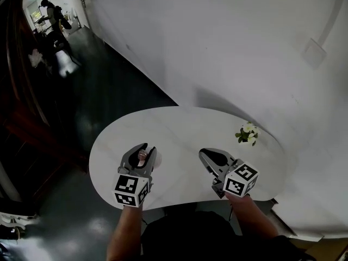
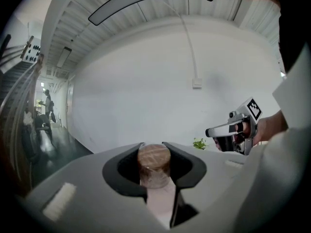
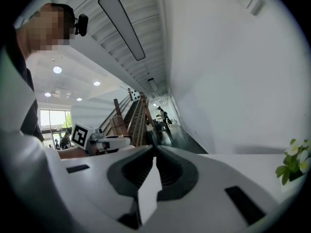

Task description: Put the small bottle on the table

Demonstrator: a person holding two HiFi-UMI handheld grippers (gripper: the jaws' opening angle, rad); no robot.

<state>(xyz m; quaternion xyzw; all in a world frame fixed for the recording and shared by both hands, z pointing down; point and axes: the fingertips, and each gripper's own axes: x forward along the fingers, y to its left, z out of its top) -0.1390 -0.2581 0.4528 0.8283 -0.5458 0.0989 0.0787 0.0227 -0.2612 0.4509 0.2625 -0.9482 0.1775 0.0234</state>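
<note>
A small clear bottle [image 2: 154,165] with a round cork top sits between the jaws of my left gripper [image 2: 153,145], which is shut on it just below the cork. From the head view, the left gripper [image 1: 145,147] and the bottle [image 1: 142,155] are over the left part of the white oval table [image 1: 174,124]. Whether the bottle's base touches the tabletop is hidden. My right gripper [image 1: 202,152] is over the table's right half, and its jaws [image 3: 155,147] are shut with nothing between them.
A small potted plant with white flowers [image 1: 248,134] stands at the table's right end, beyond the right gripper. A white wall runs behind the table. Dark floor lies to the left, where a person [image 1: 51,15] stands far down the corridor.
</note>
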